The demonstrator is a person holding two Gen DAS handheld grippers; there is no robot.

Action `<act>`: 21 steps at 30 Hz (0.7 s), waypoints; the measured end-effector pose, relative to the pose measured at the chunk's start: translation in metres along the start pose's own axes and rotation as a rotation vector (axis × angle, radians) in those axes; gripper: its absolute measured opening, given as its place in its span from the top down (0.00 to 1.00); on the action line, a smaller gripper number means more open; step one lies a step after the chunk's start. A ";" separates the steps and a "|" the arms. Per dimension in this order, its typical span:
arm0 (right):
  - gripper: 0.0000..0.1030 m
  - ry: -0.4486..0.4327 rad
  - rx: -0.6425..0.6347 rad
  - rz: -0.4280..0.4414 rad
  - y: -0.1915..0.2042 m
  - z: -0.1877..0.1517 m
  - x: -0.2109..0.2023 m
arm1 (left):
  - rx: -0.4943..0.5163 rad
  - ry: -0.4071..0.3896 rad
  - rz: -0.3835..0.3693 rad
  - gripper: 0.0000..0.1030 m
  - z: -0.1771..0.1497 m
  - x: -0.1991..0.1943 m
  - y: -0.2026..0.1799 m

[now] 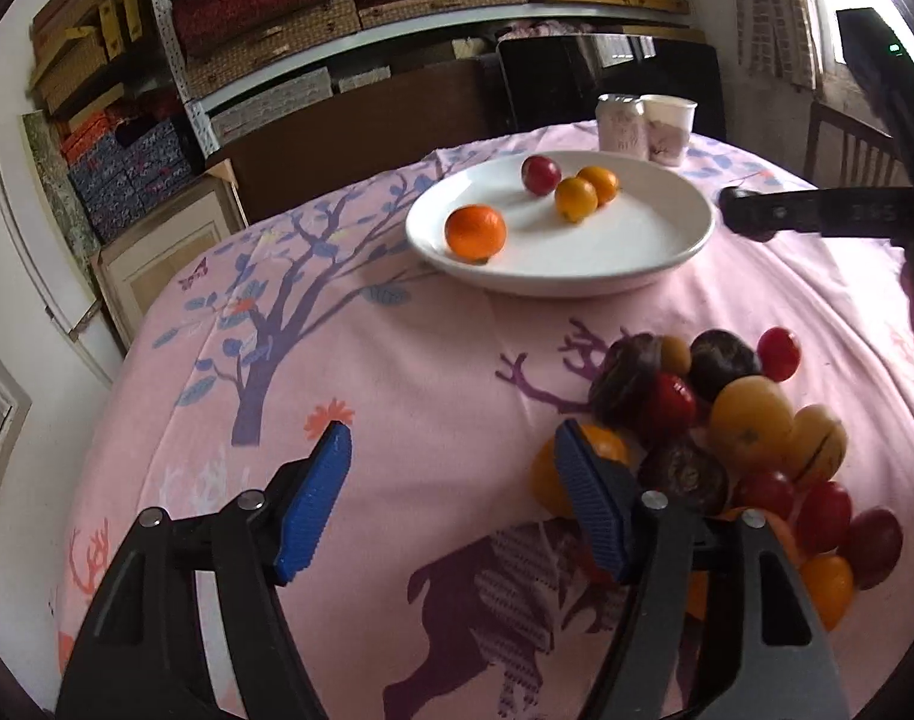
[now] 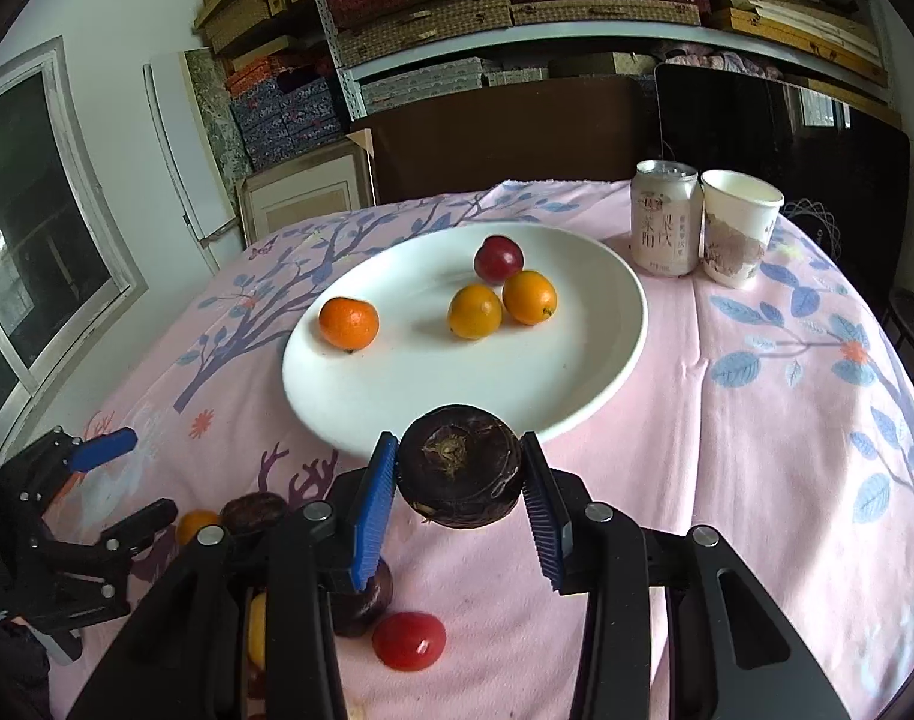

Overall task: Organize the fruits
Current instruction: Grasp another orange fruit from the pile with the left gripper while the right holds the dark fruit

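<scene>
the left gripper (image 1: 454,501) hangs wide and empty beside the fruit pile (image 1: 727,438), white plate (image 1: 577,282) well ahead, while the right view alone shows the right gripper (image 2: 457,495) clamping a dark water chestnut (image 2: 460,468) just short of that plate's (image 2: 457,384) near rim.

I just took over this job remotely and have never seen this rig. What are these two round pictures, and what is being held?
Each picture comes from a fisheye camera on a hand-held two-finger gripper. The left wrist view shows the left gripper open and empty beside a pile of mixed fruits on the pink patterned tablecloth. The right wrist view shows the right gripper shut on a dark brown round fruit, just short of the white round plate, which holds four small fruits. A drink can and paper cup stand behind.
</scene>
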State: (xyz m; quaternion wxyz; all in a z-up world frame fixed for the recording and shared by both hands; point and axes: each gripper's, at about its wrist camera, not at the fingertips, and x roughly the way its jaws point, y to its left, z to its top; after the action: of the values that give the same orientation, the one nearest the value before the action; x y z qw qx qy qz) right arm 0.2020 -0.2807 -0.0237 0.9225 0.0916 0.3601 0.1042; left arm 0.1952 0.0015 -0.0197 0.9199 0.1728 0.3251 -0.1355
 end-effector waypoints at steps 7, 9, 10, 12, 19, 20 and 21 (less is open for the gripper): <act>0.59 -0.068 0.024 0.027 0.000 -0.032 -0.051 | 0.012 0.020 -0.089 0.28 0.000 -0.007 -0.005; 0.59 -0.071 0.024 0.028 0.000 -0.036 -0.055 | 0.017 0.029 -0.130 0.24 -0.003 -0.006 -0.010; 0.59 -0.075 0.020 0.027 0.000 -0.037 -0.056 | 0.024 0.032 -0.121 0.24 -0.005 -0.003 -0.014; 0.59 -0.080 0.005 0.037 0.003 -0.038 -0.058 | 0.021 0.036 -0.150 0.24 -0.009 0.001 -0.018; 0.60 -0.038 -0.036 0.023 0.010 -0.040 -0.059 | -0.012 0.056 -0.290 0.65 -0.008 0.008 -0.019; 0.59 -0.044 -0.033 0.001 0.007 -0.043 -0.064 | -0.001 0.050 -0.282 0.65 -0.008 0.006 -0.021; 0.55 -0.059 -0.022 -0.041 -0.002 -0.048 -0.074 | 0.000 0.050 -0.284 0.65 -0.008 0.007 -0.023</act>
State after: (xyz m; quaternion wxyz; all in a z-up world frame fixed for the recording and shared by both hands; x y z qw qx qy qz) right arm 0.1161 -0.2970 -0.0105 0.9356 0.0772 0.3333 0.0867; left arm 0.1874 -0.0163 -0.0353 0.8831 0.1284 0.3689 -0.2599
